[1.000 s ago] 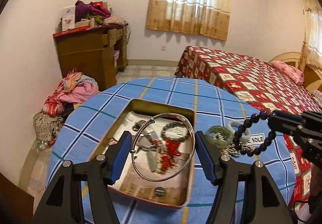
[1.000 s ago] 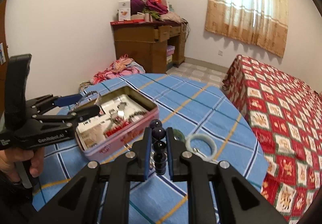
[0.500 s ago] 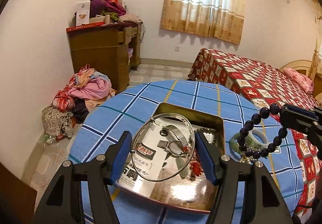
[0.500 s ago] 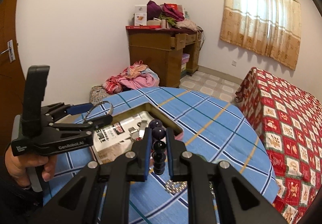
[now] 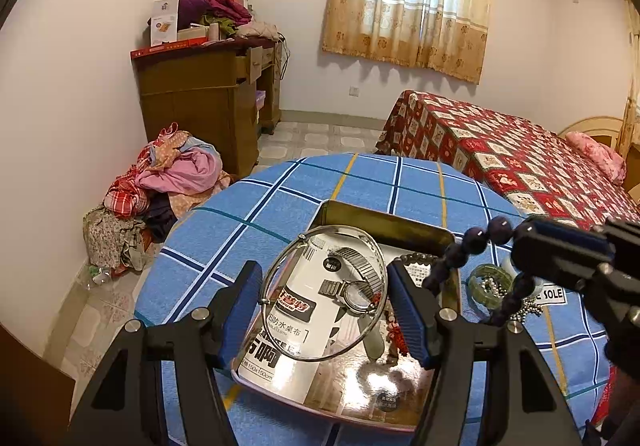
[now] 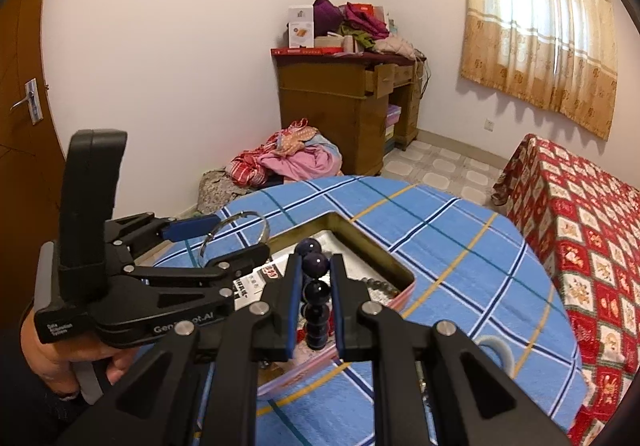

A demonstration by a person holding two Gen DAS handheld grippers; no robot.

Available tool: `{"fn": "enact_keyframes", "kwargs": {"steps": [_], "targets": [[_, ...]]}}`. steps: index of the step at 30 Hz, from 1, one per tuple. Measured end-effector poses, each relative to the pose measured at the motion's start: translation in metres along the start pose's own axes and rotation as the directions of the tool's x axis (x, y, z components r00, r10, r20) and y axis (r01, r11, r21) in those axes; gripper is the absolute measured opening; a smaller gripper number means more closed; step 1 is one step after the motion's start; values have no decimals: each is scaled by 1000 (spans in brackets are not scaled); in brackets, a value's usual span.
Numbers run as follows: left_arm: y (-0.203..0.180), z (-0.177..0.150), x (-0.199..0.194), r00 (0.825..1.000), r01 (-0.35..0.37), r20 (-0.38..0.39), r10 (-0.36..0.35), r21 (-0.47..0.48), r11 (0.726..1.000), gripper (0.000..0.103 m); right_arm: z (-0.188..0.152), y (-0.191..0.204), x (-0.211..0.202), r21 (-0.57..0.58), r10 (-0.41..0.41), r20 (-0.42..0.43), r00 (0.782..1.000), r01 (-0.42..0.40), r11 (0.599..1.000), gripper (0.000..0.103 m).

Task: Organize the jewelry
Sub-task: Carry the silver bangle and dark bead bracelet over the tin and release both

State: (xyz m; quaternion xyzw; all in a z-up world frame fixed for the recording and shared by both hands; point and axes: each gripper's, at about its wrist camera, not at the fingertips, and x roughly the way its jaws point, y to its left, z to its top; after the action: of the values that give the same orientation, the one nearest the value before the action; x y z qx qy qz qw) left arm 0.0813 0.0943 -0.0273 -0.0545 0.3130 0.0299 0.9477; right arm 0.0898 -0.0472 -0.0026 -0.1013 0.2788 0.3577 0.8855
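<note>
Silver bangle spans the left gripper pads, pinched across its width above the open tin; the right gripper clamps a dark bead bracelet (loop dangling below its fingertips).

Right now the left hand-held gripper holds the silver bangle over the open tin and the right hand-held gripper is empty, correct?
Not quite. The right hand-held gripper is not empty: it is shut on the dark bead bracelet, as the right wrist view shows. The rest stands: the left hand-held gripper holds the silver bangle over the open tin.
</note>
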Motion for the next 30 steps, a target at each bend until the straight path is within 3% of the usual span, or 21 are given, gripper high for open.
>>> {"fn": "enact_keyframes", "kwargs": {"steps": [10,30], "targets": [[-6,-8,12,999,2,-40,-1,24,1000,64,-13,-2,27,52,19,-51,999,-16,999,15],[-20,-2,50,995,5,-102,7,119,993,65,-22,-37,63,122,-63,-99,993,75,990,16]]}}
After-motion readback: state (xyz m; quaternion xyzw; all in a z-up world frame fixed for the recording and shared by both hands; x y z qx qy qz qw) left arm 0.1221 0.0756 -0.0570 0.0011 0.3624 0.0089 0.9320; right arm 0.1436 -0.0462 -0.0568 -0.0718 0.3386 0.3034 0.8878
